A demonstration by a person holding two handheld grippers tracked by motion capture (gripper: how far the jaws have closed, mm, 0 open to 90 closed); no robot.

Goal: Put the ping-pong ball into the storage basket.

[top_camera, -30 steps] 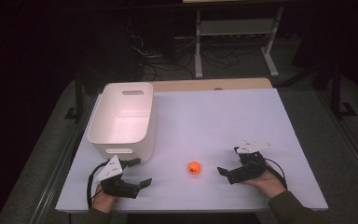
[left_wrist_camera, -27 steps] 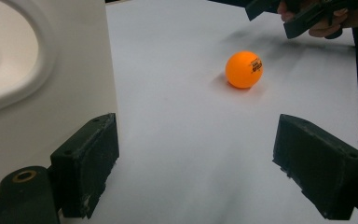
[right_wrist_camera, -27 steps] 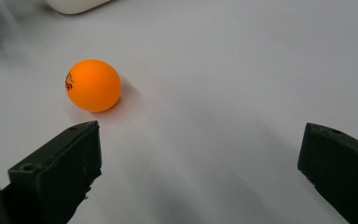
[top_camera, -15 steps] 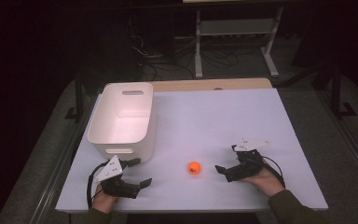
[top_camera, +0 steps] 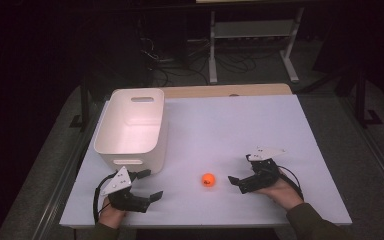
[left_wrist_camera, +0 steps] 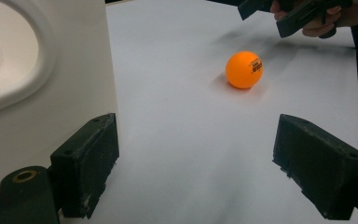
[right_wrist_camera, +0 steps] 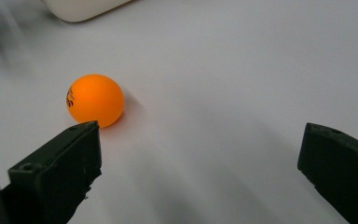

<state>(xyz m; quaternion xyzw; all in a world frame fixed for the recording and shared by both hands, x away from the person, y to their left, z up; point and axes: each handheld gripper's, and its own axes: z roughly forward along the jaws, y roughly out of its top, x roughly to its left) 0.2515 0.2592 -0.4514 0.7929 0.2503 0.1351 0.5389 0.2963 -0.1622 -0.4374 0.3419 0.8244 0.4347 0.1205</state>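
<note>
An orange ball (top_camera: 208,180) with small black print lies on the white table (top_camera: 240,125), near the front edge. My right gripper (top_camera: 240,171) is open just to the ball's right, jaws wide apart and low over the table. In the right gripper view the ball (right_wrist_camera: 95,100) sits just beyond the left jaw, off to the side of the gap. My left gripper (top_camera: 149,185) is open at the front left, beside the white bin (top_camera: 132,127). In the left gripper view the ball (left_wrist_camera: 244,69) lies ahead, with the bin's wall (left_wrist_camera: 51,60) at the left.
The white bin stands at the table's left, its inside bare. A person's hand holds the right gripper (left_wrist_camera: 303,11) beyond the ball in the left gripper view. Behind the table are a metal shelf frame (top_camera: 252,35) and cables on a dark floor.
My right gripper has crept left toward the ball. The left gripper and the ball have stayed put.
</note>
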